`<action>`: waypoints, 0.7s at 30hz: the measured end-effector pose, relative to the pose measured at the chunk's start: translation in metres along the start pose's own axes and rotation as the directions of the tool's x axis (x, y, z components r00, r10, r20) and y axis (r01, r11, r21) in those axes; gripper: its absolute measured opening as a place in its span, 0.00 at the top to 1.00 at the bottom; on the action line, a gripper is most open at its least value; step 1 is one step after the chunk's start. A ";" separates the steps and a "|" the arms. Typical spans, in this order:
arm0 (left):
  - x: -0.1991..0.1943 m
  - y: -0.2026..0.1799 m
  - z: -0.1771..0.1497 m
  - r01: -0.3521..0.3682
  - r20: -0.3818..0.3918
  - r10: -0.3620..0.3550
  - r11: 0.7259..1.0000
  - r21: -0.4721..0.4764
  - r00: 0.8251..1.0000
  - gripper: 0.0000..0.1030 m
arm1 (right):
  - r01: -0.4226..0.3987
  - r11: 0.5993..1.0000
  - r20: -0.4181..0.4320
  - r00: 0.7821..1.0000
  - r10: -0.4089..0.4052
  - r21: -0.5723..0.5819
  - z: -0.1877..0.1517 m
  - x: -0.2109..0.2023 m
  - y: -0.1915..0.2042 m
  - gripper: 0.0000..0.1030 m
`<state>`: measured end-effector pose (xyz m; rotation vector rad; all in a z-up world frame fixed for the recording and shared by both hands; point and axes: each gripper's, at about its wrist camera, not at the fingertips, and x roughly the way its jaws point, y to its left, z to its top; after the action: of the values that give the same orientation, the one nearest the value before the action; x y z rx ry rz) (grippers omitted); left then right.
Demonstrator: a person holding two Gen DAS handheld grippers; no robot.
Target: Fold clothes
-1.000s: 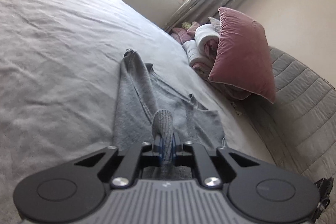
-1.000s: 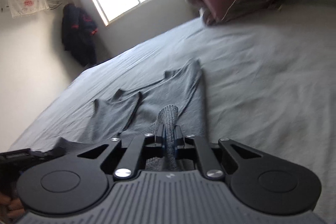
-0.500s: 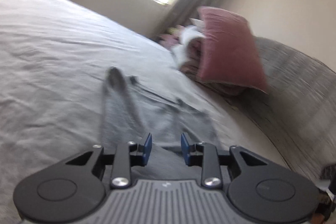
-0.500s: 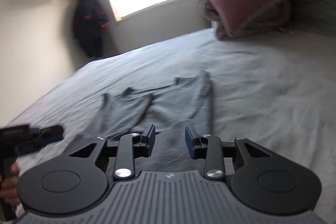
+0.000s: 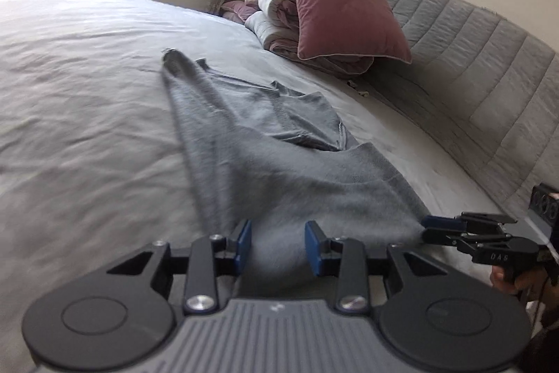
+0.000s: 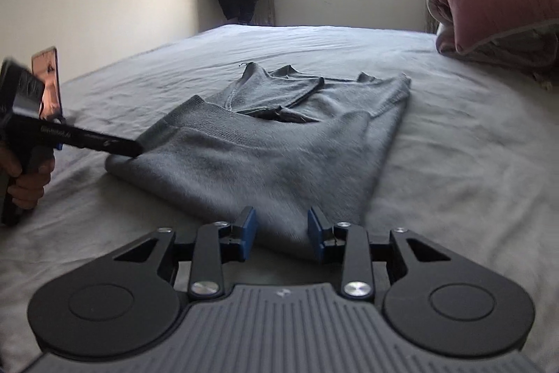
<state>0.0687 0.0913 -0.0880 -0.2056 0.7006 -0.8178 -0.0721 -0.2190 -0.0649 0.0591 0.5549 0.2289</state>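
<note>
Grey sweater [image 6: 279, 142] lies flat on the bed [image 6: 454, 163], on the window side of the pink pillow [image 5: 342, 6] and well short of it, already doubled over with a ribbed hem across the top layer and the neckline at the end nearest the pillow. Left gripper [image 5: 277, 247] and right gripper [image 6: 281, 238] have both just opened and let go; pads are apart, fabric sits loose in the gaps, nothing clamped. Fold looks placed, so the step in hand is probably backing off clean and setting up the next fold. To do it well: pull each gripper straight back along its own axis so the pads don't drag the knit, check both corners at the end away from the pillow stay stacked, then regrip both layers together, not just the top one
</note>
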 end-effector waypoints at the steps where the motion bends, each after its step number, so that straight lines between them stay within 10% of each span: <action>1: -0.005 0.006 0.000 0.010 -0.004 -0.010 1.000 -0.026 1.000 0.63 | -0.017 0.999 -0.003 1.000 0.017 0.030 -0.002 -0.006 -0.003 0.65; 4: -0.020 0.023 0.003 0.121 -0.031 -0.128 0.978 -0.169 0.991 0.42 | -0.108 0.976 -0.020 0.993 0.114 0.191 0.000 -0.015 -0.017 0.54; 7: -0.031 0.034 0.005 0.207 -0.037 -0.226 0.938 -0.280 0.974 0.42 | -0.188 0.923 -0.053 0.975 0.217 0.336 0.003 -0.017 -0.030 0.44; 13: -0.011 0.050 -0.009 0.287 -0.163 -0.399 0.838 -0.464 0.902 0.26 | -0.203 0.851 -0.092 0.955 0.281 0.484 0.000 -0.009 -0.038 0.42; 21: -0.002 0.044 -0.018 0.211 -0.067 -0.280 0.841 -0.498 0.957 0.26 | -0.205 0.761 -0.029 0.959 0.282 0.616 -0.006 0.002 -0.053 0.42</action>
<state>0.0831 0.1243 -0.1194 -0.7162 1.0227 -0.8949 -0.0628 -0.2697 -0.0773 0.7619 0.7273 0.3026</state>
